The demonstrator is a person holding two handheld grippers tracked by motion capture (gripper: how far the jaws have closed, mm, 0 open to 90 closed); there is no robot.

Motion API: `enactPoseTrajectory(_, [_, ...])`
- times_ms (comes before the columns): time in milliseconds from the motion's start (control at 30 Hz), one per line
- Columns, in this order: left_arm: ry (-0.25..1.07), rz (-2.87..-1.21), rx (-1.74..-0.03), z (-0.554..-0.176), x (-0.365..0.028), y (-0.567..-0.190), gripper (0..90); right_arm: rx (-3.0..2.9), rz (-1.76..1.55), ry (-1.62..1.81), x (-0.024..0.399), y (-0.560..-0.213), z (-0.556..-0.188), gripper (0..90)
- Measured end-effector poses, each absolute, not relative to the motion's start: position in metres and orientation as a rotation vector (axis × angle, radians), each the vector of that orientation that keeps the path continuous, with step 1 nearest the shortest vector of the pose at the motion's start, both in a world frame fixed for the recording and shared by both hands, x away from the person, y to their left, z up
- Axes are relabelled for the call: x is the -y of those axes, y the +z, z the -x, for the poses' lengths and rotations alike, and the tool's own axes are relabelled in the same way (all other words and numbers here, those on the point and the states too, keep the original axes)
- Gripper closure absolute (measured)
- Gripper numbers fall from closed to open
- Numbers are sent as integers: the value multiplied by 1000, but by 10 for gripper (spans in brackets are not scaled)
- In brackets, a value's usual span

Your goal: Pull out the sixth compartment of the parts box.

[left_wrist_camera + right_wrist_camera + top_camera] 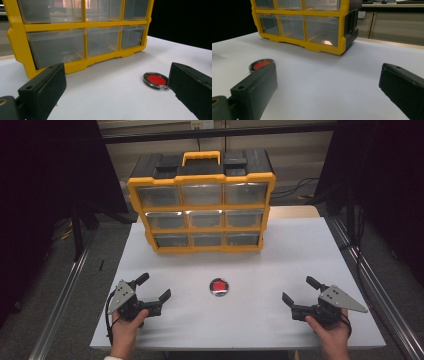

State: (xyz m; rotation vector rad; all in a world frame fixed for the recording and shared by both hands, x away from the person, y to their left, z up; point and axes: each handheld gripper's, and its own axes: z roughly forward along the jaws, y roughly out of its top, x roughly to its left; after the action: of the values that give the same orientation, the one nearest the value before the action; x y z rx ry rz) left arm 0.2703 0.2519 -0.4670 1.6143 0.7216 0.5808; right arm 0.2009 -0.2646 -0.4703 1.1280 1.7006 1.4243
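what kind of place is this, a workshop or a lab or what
Most likely a lab or test bench set up for recording. A white table carries just a yellow drawer organizer and a small round red-centred tin, dark curtains hang on both sides, and cables lie on the floor behind.

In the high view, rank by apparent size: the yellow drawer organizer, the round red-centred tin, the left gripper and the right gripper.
1. Yellow drawer organizer, clearly largest.
2. Left gripper and right gripper: they look alike, so no ranking between them; both open.
3. Round red-centred tin, smallest.

Glossy plastic organizer; matt white table.
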Motion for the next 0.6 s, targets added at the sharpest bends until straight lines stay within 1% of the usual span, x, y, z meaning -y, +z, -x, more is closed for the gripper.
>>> enactPoseTrajectory(33, [597,-1661,-696,-271,-256,-466,20,-1701,-1127,1424,264,-470,-201,15])
enactPoseTrajectory(133, [595,-1652,-697,-271,-255,-466,20,-1704,-1121,1424,262,-470,-202,15])
enactPoseTrajectory(167, [565,-1574,-740,-270,-250,-467,19,-1706,-1119,1430,261,-470,-202,15])
enactPoseTrajectory(200, [563,-1561,-746,-270,-249,-468,19,-1707,-1117,1429,261,-470,-202,14])
enactPoseTrajectory(233, [574,-1587,-730,-270,-251,-467,20,-1706,-1123,1423,260,-470,-202,14])
enactPoseTrajectory(267, [554,-1540,-755,-270,-247,-468,20,-1708,-1120,1426,260,-470,-202,14])
enactPoseTrajectory(367, [554,-1539,-756,-270,-247,-468,19,-1707,-1125,1418,259,-470,-203,14])
enactPoseTrajectory(433, [576,-1597,-726,-270,-251,-467,20,-1700,-1140,1411,259,-470,-204,13])
enactPoseTrajectory(467, [566,-1575,-740,-270,-249,-467,20,-1692,-1147,1407,259,-470,-204,13])
enactPoseTrajectory(600, [571,-1590,-719,-271,-249,-467,20,-1660,-1181,1410,256,-468,-208,5])
